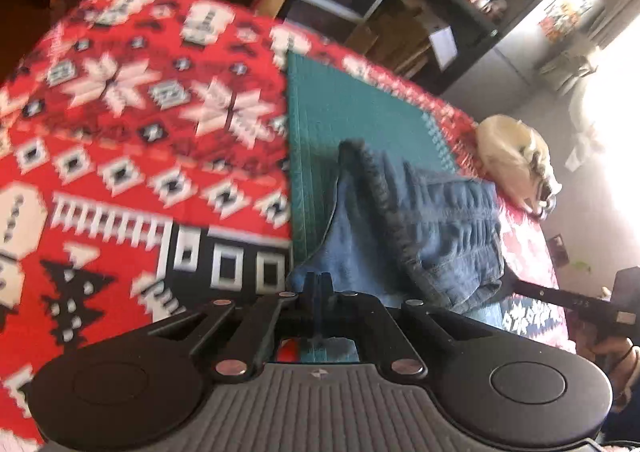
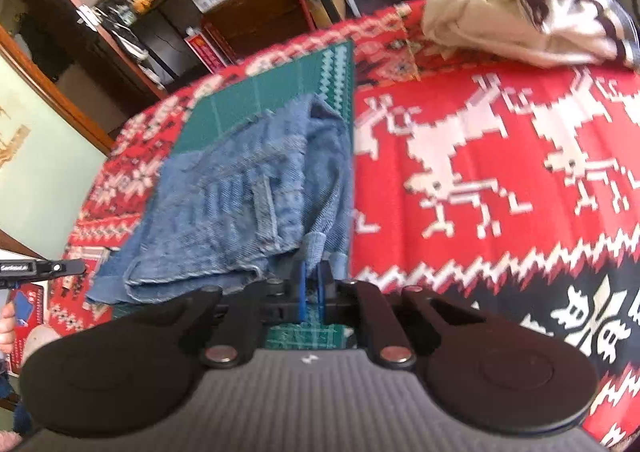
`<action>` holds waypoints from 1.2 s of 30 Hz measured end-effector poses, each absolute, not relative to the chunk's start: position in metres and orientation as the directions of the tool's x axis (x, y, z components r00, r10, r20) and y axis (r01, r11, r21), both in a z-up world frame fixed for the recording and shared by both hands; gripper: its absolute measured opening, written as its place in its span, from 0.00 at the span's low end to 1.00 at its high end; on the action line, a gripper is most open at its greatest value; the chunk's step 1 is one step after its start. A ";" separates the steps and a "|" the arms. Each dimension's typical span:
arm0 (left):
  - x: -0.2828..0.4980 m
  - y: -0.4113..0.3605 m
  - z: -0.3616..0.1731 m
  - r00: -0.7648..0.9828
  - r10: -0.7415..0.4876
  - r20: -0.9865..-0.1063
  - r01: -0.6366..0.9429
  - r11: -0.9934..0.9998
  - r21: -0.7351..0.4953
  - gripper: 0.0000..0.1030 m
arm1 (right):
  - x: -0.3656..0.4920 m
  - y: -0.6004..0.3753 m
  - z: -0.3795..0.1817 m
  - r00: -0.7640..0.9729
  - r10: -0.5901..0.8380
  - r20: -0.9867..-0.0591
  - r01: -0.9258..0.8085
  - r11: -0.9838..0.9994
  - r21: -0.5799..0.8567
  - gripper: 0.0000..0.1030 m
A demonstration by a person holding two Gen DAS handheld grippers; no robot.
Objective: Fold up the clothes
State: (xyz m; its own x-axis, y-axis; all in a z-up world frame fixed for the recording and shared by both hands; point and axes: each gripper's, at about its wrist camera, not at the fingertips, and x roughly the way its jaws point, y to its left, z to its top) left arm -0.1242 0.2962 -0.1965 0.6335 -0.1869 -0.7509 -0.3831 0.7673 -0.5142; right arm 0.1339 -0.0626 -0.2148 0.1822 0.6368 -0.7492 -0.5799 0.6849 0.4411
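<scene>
Left wrist view shows my left gripper (image 1: 319, 284) pinched on the denim garment's (image 1: 416, 228) near edge, low centre of the frame. My right gripper (image 2: 313, 276) is likewise clamped on the denim (image 2: 240, 188), which lies bunched on the green mat (image 2: 260, 92) over the red patterned cloth (image 2: 480, 140).

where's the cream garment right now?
The cream garment sits bunched at the far right of the red blanket in the right wrist view, apart from the jeans on the green mat; the left wrist view shows it beyond them.
</scene>
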 end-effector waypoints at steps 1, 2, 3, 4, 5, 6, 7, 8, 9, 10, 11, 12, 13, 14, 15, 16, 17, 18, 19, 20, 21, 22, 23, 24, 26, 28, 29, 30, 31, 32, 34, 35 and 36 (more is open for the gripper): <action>-0.128 0.297 -0.201 0.634 -0.226 -0.739 -0.385 0.737 -0.555 0.00 | 0.134 -0.064 -0.216 0.181 0.642 -0.745 -0.575 0.684 0.449 0.06; -0.131 0.298 -0.203 0.640 -0.251 -0.727 -0.387 0.711 -0.587 0.09 | 0.134 -0.066 -0.216 0.180 0.648 -0.740 -0.570 0.682 0.458 0.06; -0.133 0.297 -0.204 0.646 -0.257 -0.719 -0.388 0.701 -0.598 0.15 | 0.134 -0.067 -0.216 0.180 0.654 -0.734 -0.565 0.680 0.467 0.06; -0.133 0.296 -0.204 0.649 -0.254 -0.717 -0.388 0.700 -0.600 0.18 | 0.135 -0.068 -0.217 0.178 0.654 -0.735 -0.560 0.681 0.471 0.06; -0.134 0.295 -0.204 0.653 -0.251 -0.715 -0.388 0.699 -0.601 0.20 | 0.136 -0.068 -0.218 0.177 0.653 -0.736 -0.555 0.684 0.473 0.06; -0.133 0.295 -0.205 0.655 -0.250 -0.713 -0.389 0.697 -0.602 0.20 | 0.136 -0.068 -0.219 0.176 0.650 -0.739 -0.552 0.687 0.473 0.06; -0.131 0.294 -0.206 0.656 -0.251 -0.711 -0.389 0.695 -0.604 0.20 | 0.136 -0.067 -0.219 0.176 0.647 -0.742 -0.552 0.689 0.470 0.06; -0.129 0.293 -0.207 0.655 -0.251 -0.713 -0.391 0.694 -0.604 0.17 | 0.135 -0.066 -0.219 0.179 0.645 -0.743 -0.556 0.689 0.465 0.06; -0.126 0.292 -0.208 0.647 -0.242 -0.724 -0.397 0.704 -0.589 0.01 | 0.134 -0.066 -0.218 0.181 0.644 -0.744 -0.560 0.689 0.460 0.06; -0.123 0.289 -0.208 0.629 -0.216 -0.747 -0.407 0.727 -0.553 0.00 | 0.133 -0.065 -0.217 0.186 0.641 -0.745 -0.568 0.689 0.451 0.06; -0.121 0.287 -0.208 0.607 -0.182 -0.774 -0.418 0.755 -0.506 0.00 | 0.132 -0.066 -0.216 0.192 0.633 -0.749 -0.572 0.693 0.439 0.05; -0.121 0.286 -0.209 0.591 -0.159 -0.790 -0.429 0.768 -0.476 0.00 | 0.131 -0.066 -0.217 0.195 0.623 -0.757 -0.571 0.700 0.429 0.05; -0.122 0.288 -0.212 0.582 -0.148 -0.799 -0.440 0.769 -0.463 0.00 | 0.132 -0.068 -0.220 0.190 0.619 -0.762 -0.564 0.704 0.431 0.05; -0.124 0.290 -0.214 0.573 -0.137 -0.808 -0.452 0.770 -0.451 0.00 | 0.134 -0.070 -0.223 0.182 0.628 -0.757 -0.551 0.703 0.451 0.05; -0.126 0.293 -0.215 0.574 -0.139 -0.807 -0.460 0.761 -0.458 0.00 | 0.136 -0.073 -0.226 0.174 0.639 -0.749 -0.536 0.700 0.472 0.06; -0.130 0.297 -0.216 0.585 -0.152 -0.796 -0.465 0.742 -0.483 0.00 | 0.138 -0.077 -0.227 0.168 0.656 -0.735 -0.515 0.695 0.502 0.07; -0.133 0.300 -0.215 0.601 -0.169 -0.781 -0.465 0.721 -0.514 0.00 | 0.140 -0.082 -0.227 0.170 0.673 -0.719 -0.494 0.690 0.529 0.08; -0.137 0.304 -0.214 0.620 -0.190 -0.761 -0.461 0.698 -0.549 0.08 | 0.142 -0.086 -0.227 0.175 0.690 -0.703 -0.473 0.685 0.554 0.13; -0.140 0.305 -0.213 0.633 -0.199 -0.748 -0.455 0.687 -0.567 0.14 | 0.144 -0.088 -0.226 0.182 0.695 -0.696 -0.469 0.683 0.560 0.13; -0.140 0.304 -0.211 0.640 -0.200 -0.742 -0.447 0.687 -0.572 0.32 | 0.145 -0.089 -0.225 0.189 0.698 -0.690 -0.468 0.682 0.562 0.14; -0.141 0.303 -0.210 0.648 -0.202 -0.735 -0.440 0.688 -0.577 0.42 | 0.147 -0.088 -0.224 0.192 0.699 -0.689 -0.474 0.681 0.559 0.15; -0.139 0.301 -0.210 0.651 -0.208 -0.730 -0.434 0.687 -0.583 0.43 | 0.148 -0.086 -0.223 0.194 0.700 -0.688 -0.481 0.679 0.555 0.18; -0.136 0.299 -0.212 0.650 -0.219 -0.727 -0.430 0.683 -0.591 0.43 | 0.149 -0.083 -0.223 0.189 0.701 -0.687 -0.486 0.675 0.555 0.20; -0.132 0.296 -0.215 0.647 -0.228 -0.728 -0.429 0.680 -0.594 0.43 | 0.149 -0.078 -0.223 0.182 0.700 -0.690 -0.493 0.672 0.552 0.23; -0.123 0.291 -0.221 0.632 -0.239 -0.737 -0.431 0.682 -0.591 0.43 | 0.149 -0.066 -0.226 0.170 0.684 -0.709 -0.516 0.675 0.527 0.28; -0.117 0.288 -0.226 0.624 -0.226 -0.748 -0.444 0.686 -0.577 0.42 | 0.148 -0.056 -0.230 0.169 0.661 -0.731 -0.534 0.685 0.496 0.28; -0.117 0.289 -0.226 0.626 -0.216 -0.750 -0.449 0.686 -0.572 0.29 | 0.147 -0.052 -0.231 0.175 0.646 -0.743 -0.538 0.695 0.477 0.23; -0.116 0.290 -0.226 0.627 -0.206 -0.751 -0.455 0.686 -0.568 0.15 | 0.146 -0.049 -0.233 0.181 0.630 -0.755 -0.543 0.704 0.458 0.16; -0.116 0.291 -0.226 0.629 -0.196 -0.753 -0.460 0.687 -0.563 0.14 | 0.144 -0.048 -0.232 0.189 0.626 -0.757 -0.544 0.708 0.450 0.13; -0.117 0.291 -0.225 0.630 -0.189 -0.753 -0.460 0.691 -0.558 0.09 | 0.142 -0.047 -0.230 0.194 0.622 -0.758 -0.550 0.709 0.441 0.11; -0.121 0.290 -0.220 0.632 -0.181 -0.754 -0.447 0.709 -0.545 0.07 | 0.136 -0.050 -0.226 0.184 0.628 -0.756 -0.554 0.702 0.448 0.07; -0.123 0.288 -0.216 0.631 -0.178 -0.755 -0.440 0.719 -0.537 0.06 | 0.135 -0.053 -0.224 0.170 0.632 -0.756 -0.550 0.698 0.459 0.07; -0.125 0.288 -0.215 0.627 -0.179 -0.758 -0.437 0.725 -0.533 0.06 | 0.132 -0.056 -0.224 0.159 0.635 -0.756 -0.549 0.693 0.467 0.06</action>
State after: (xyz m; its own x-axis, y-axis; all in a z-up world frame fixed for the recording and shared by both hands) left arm -0.1248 0.2878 -0.2147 0.6272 -0.1792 -0.7580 -0.4369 0.7247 -0.5328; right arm 0.1319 -0.0564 -0.2238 0.1587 0.6346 -0.7564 -0.5490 0.6934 0.4666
